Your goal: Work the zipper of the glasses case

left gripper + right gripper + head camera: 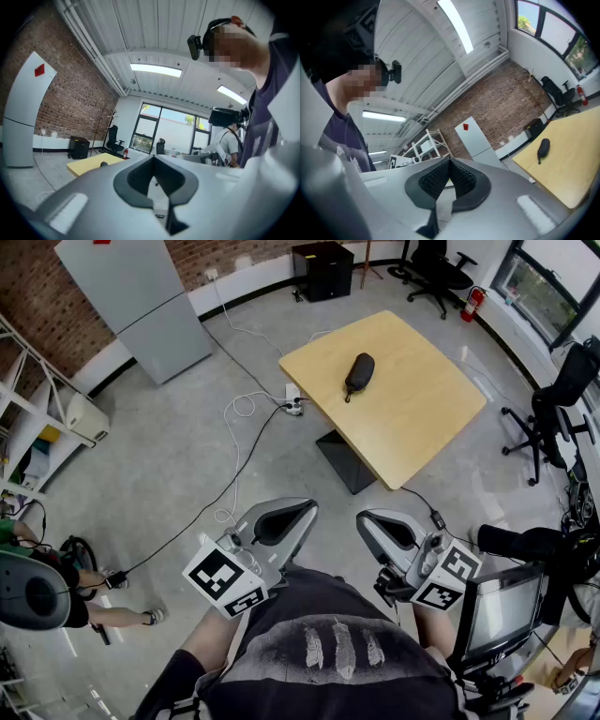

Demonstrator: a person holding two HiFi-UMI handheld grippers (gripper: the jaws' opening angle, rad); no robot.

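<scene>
You have not started on the zipper yet; I judge this to be the approach step. Your left hand-held gripper (302, 514) and your right hand-held gripper (367, 521) are both pressed together with nothing between the jaws, held level and close in front of your body. The glasses case (358, 374) lies on the wooden bench (422, 418), toward its far side, well apart from both grippers across open floor. Next you will likely need to walk up to the bench, spread the jaws, steady the case with one gripper and catch the zipper pull with the other. Where the pull sits is too small to tell.
</scene>
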